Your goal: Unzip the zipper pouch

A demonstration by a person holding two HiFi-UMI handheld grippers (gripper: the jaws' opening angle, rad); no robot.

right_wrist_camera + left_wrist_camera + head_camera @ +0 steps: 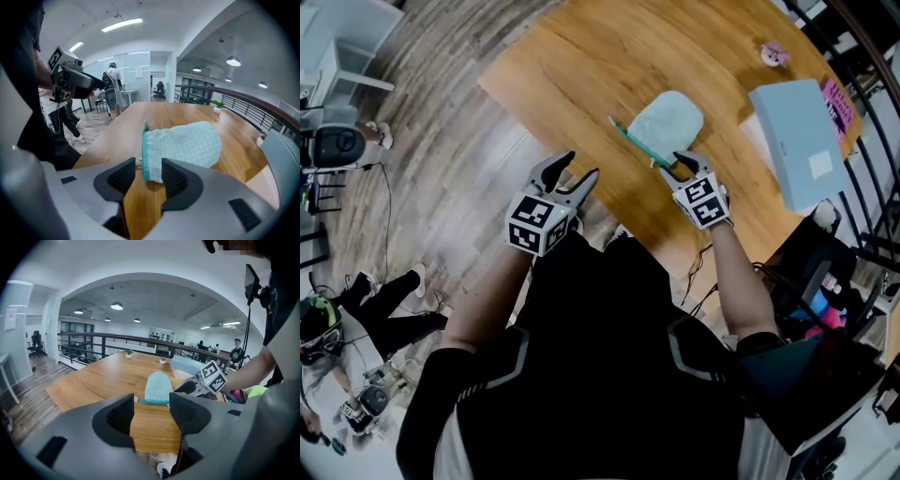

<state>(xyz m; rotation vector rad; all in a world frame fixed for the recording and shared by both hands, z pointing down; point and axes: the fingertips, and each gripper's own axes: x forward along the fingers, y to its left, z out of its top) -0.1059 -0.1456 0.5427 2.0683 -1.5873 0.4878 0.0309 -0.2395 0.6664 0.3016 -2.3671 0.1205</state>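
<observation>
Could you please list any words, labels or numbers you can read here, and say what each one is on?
No text is legible.
Pink item behind the blue box: dark print, too small.
White label on the blue box: too blurred to read.
Marker cubes: square patterns only, no letters.

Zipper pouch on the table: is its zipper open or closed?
Closed, it seems: the zipper runs as one narrow teal band along the zipper pouch edge, with no gap showing.

Open-plan office, mezzanine level: office chair (35,341), glass partitions (136,75), ceiling lights (116,306), railing (117,337), wooden table (581,56).
</observation>
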